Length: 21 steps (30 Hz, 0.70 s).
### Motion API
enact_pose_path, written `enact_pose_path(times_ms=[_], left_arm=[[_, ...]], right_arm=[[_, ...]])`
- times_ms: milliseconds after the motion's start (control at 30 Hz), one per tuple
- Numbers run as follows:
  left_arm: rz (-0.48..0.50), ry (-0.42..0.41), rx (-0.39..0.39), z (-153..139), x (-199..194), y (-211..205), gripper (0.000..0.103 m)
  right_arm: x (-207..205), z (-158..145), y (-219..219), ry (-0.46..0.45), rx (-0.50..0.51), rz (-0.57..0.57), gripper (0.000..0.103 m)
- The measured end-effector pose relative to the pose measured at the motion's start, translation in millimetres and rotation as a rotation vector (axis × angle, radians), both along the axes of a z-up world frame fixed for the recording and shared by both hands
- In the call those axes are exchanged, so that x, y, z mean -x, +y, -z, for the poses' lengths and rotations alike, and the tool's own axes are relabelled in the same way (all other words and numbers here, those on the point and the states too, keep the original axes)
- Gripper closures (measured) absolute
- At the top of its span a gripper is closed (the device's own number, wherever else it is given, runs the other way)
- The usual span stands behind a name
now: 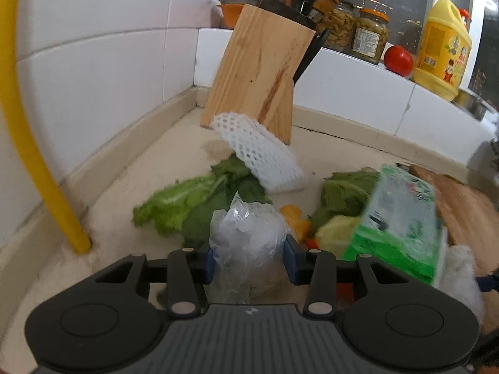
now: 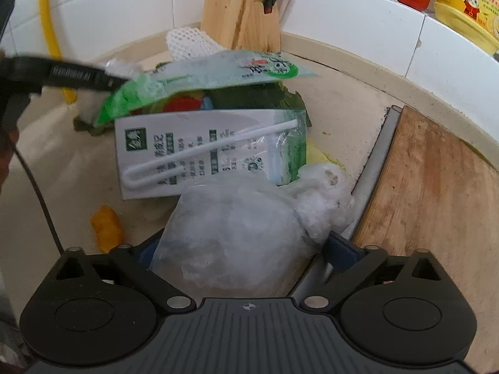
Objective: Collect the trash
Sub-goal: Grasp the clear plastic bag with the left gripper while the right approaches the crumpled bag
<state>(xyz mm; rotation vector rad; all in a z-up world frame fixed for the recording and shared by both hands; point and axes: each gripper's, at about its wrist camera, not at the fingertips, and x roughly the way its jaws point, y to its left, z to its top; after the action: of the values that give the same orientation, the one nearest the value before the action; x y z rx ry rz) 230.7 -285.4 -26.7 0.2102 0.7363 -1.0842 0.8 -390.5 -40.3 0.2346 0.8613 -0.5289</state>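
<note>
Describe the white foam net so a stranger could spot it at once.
Find the wooden knife block standing in the tiled corner of the counter. The white foam net leans against the foot of that block, its lower end by the green leaves. Unlike the crumpled clear plastic and printed packaging nearby, it is plain white with a honeycomb of open holes.

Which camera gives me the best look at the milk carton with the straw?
The right wrist view. There the milk carton lies flat, its printed side up and its white straw in full sight, just beyond the clear plastic bag between the right gripper's fingers. The left wrist view shows no carton; the green wrapper covers that area.
</note>
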Motion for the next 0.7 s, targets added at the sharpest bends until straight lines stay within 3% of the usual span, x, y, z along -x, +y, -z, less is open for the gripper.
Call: enact_pose_path(times_ms=[167,233,333,567,700], left_arm=[[-0.006,-0.022,-0.016,3,12,14,0.057],[-0.018,-0.051,-0.026,4,11,13,0.04],[-0.033,-0.087,-0.024,5,7,8,0.022],[-0.013,-0.116,-0.073,15,18,5,0.022],[-0.024,-0.026,-0.078,16,19,14,0.054]], right_arm=[[-1,-7,1,-0.02,-0.019,-0.024,0.005],[-2,-4,-1,-0.012,-0.03,-0.013,0.002],[-2,-4,-7,-0.024,-0.071,0.005,0.0],[-8,-4,-13,-0.044,-0.08,0.018,0.0],[-6,-2,-14,-0.055,-0.077,0.033,0.005]])
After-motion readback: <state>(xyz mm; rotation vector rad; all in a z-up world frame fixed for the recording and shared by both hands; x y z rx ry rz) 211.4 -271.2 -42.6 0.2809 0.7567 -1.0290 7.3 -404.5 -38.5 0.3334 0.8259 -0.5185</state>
